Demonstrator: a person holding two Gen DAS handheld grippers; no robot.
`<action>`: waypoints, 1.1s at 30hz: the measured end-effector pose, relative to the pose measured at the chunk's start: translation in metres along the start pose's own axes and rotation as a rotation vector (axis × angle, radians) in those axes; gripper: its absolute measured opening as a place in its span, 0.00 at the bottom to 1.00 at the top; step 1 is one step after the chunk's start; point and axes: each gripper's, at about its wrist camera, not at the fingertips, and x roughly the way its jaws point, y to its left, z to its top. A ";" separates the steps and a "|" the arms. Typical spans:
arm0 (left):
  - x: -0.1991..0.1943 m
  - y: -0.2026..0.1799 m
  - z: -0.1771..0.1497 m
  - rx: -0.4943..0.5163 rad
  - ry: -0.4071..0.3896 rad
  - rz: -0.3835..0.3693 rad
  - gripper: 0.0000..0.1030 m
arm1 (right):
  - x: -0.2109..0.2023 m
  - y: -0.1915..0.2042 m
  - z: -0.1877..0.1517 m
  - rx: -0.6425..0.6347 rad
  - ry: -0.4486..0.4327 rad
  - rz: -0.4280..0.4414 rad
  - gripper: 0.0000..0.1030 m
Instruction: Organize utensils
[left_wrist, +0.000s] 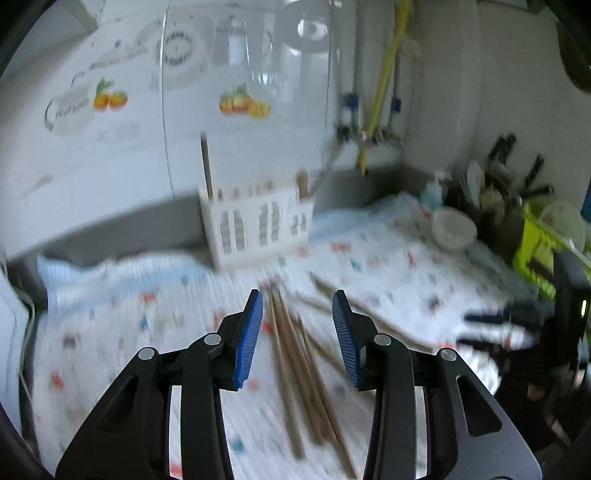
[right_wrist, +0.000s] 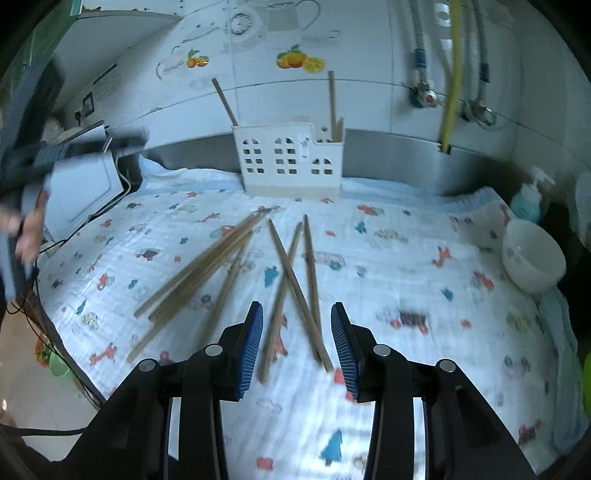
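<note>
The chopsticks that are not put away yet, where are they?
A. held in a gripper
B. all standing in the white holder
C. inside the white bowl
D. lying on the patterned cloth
D: the loose chopsticks lie scattered on the patterned cloth, in front of the white holder; both grippers are empty.

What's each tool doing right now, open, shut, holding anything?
Left tool: open, empty, above the chopsticks.
Right tool: open, empty, over crossed chopsticks.
</note>
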 end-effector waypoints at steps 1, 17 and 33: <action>0.000 -0.005 -0.017 -0.011 0.024 -0.008 0.39 | -0.002 -0.001 -0.003 0.006 -0.001 -0.003 0.37; 0.044 -0.041 -0.141 -0.155 0.232 -0.019 0.26 | 0.001 -0.003 -0.029 0.036 0.025 -0.010 0.37; 0.046 -0.042 -0.144 -0.175 0.189 0.063 0.06 | 0.015 0.011 -0.037 0.026 0.045 0.034 0.29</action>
